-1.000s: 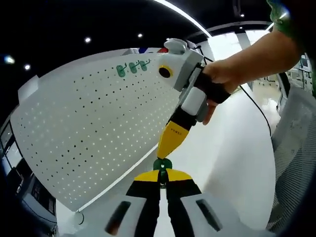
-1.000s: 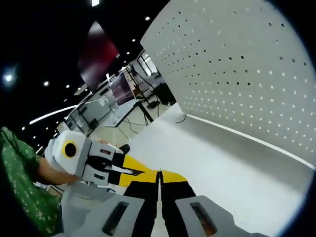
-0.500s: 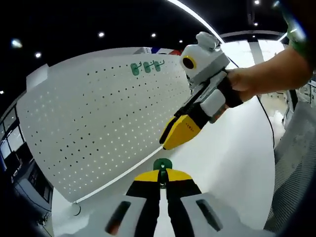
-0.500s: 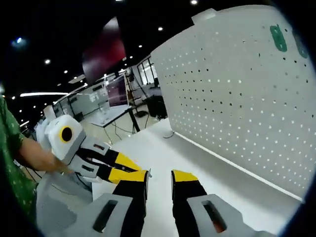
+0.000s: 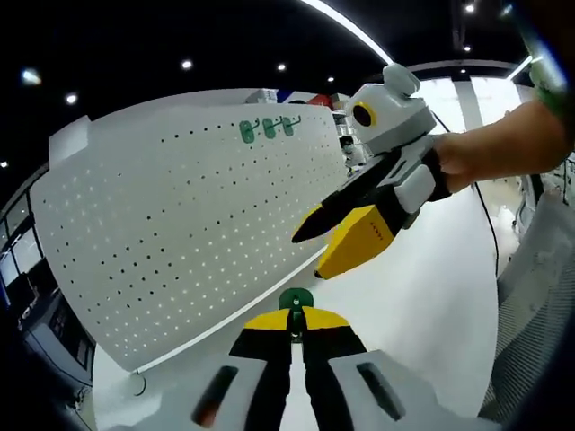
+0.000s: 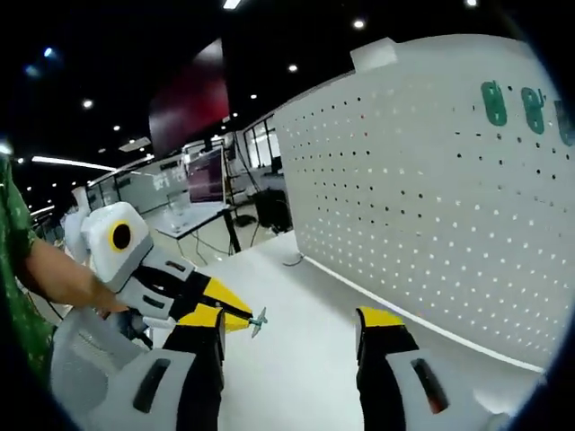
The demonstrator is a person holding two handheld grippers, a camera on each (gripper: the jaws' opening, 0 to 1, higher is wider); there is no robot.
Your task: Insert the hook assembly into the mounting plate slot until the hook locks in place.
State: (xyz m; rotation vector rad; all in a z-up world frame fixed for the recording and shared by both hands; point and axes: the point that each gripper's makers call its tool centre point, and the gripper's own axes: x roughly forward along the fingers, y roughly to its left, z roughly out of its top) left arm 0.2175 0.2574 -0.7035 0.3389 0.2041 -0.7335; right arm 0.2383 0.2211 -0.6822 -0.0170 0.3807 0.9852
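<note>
Left gripper view: left gripper (image 5: 294, 316) clamps half-hidden green hook (image 5: 296, 299); right gripper (image 6: 292, 321) spread wide

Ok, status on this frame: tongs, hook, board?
Left tongs shut on green hook. Right tongs open, empty. Pegboard upright ahead, three green hooks already mounted up top. Nothing blocking it.

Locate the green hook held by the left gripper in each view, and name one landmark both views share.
Left gripper view: green hook at bottom centre, pinched at the left gripper tips.
Right gripper view: same hook lower left of centre, at the left gripper's tip.
Shared landmark: white pegboard, bearing mounted green hooks.
</note>
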